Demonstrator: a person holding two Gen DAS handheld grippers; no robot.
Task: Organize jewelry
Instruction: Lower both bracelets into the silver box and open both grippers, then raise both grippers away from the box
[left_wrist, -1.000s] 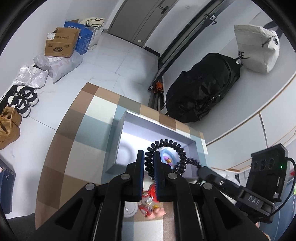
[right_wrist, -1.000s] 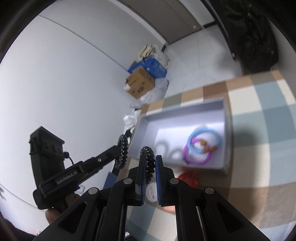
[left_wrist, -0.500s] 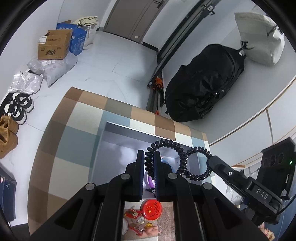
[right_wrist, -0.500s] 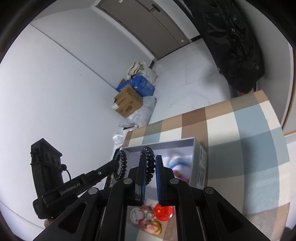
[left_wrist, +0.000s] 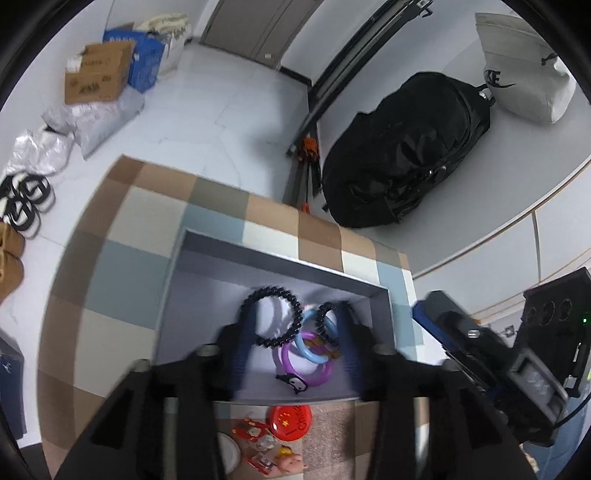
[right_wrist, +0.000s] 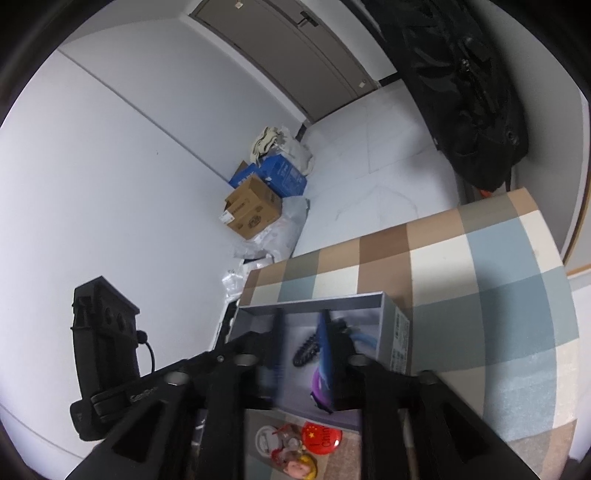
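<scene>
A black beaded bracelet (left_wrist: 275, 319) lies twisted in a figure-eight inside the grey open box (left_wrist: 266, 258), next to a blue ring (left_wrist: 312, 345) and a purple ring (left_wrist: 306, 371). My left gripper (left_wrist: 295, 339) is open above the box, its fingers either side of the bracelet. My right gripper (right_wrist: 301, 347) is open over the same box (right_wrist: 399, 332), with the black bracelet (right_wrist: 306, 350) and the purple ring (right_wrist: 318, 384) between its fingers. The fingers are blurred.
The box sits on a checked cloth (left_wrist: 122, 266). In front of the box lie a red badge (left_wrist: 290, 421) and small trinkets (left_wrist: 258, 446). A black backpack (left_wrist: 402, 147) and cardboard boxes (left_wrist: 96, 74) stand on the floor beyond the table.
Both grippers have opened and let go of the black bracelet, which now lies in the box. Both have drawn back a little.
</scene>
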